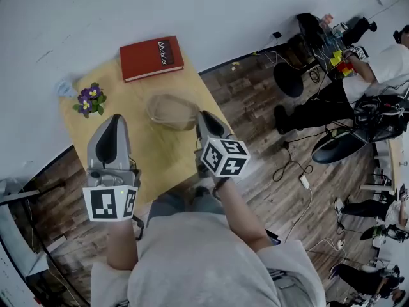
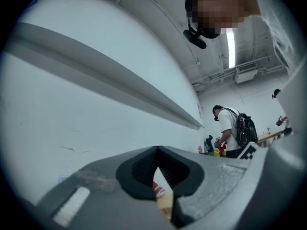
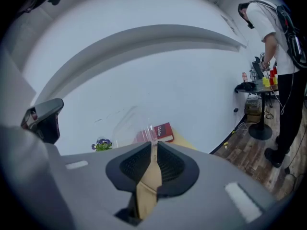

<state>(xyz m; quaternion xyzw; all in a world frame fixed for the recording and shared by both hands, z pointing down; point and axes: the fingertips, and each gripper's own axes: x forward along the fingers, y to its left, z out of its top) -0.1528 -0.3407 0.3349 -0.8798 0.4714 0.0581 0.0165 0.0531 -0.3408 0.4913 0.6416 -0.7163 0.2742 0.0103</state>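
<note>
A small pot of purple flowers [image 1: 91,100] stands at the far left of the wooden bench [image 1: 160,155], close to the white wall. Just near of it the left gripper [image 1: 115,119] hovers over the bench's left part. In the left gripper view its jaws are together at the tips, with nothing between them and only a sliver of bench and red cover showing through the slit below. A red book [image 1: 151,57] lies flat at the far edge of the bench, to the right of the flowers.

In the middle of the bench sits a tan bag with a see-through top [image 1: 170,110]. The right gripper [image 1: 200,118] meets it at its right edge. In the right gripper view the jaws are clamped on a flat tan fold of the bag, and its clear part rises beyond them in front of the book. Further right, across the wooden floor [image 1: 255,107] and well apart from the bench, a person in a white shirt [image 1: 383,62] bends over a cluttered desk.
</note>
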